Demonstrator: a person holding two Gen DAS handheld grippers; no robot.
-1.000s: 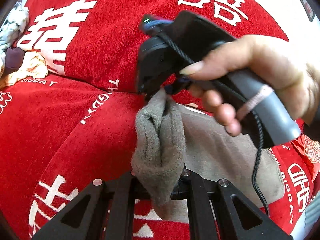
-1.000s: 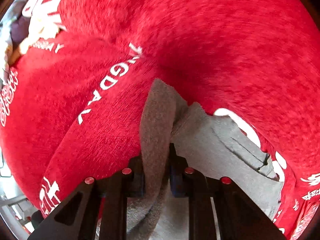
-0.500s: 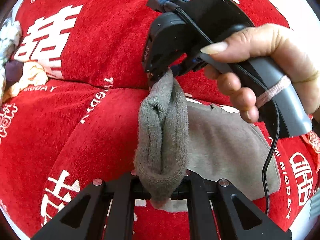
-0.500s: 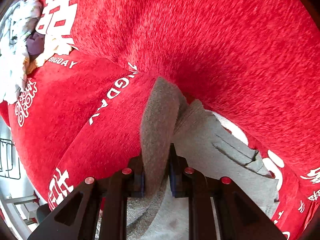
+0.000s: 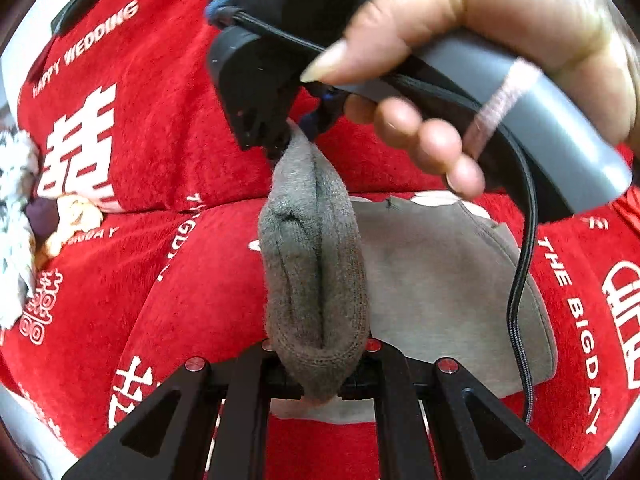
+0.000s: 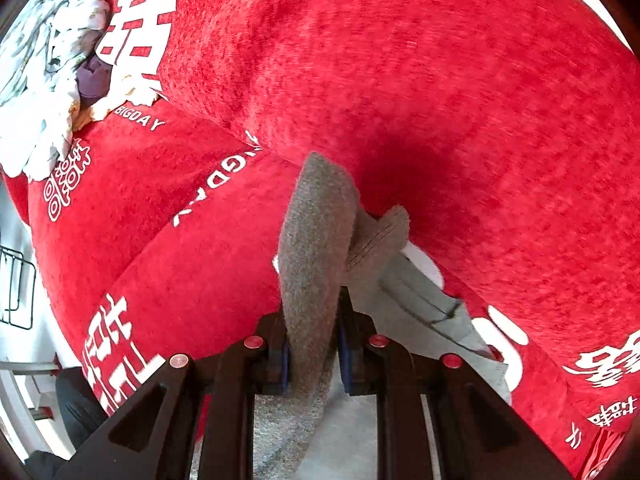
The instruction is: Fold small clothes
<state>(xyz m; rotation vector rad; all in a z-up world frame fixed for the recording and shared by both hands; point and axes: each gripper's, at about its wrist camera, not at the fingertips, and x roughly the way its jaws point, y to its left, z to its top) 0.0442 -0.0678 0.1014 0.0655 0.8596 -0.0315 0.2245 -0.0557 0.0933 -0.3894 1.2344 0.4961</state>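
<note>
Both grippers clamp one grey sock (image 5: pixel 314 276): left gripper (image 5: pixel 320 376) pinches one end, right gripper (image 6: pixel 314 354) the other, so it hangs stretched between them, clear of the red sofa cover (image 5: pixel 168 272) and above a flat grey cloth (image 5: pixel 436 280) near the seat's back edge. Looks light, limp and fuzzy, so it'll sag and twist; grip near the ends.

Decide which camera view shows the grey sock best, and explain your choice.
The left wrist view: the grey sock hangs stretched from the right gripper to the left gripper, both ends visible. The right wrist view shows only one band of the sock running through that gripper's jaws.
</note>
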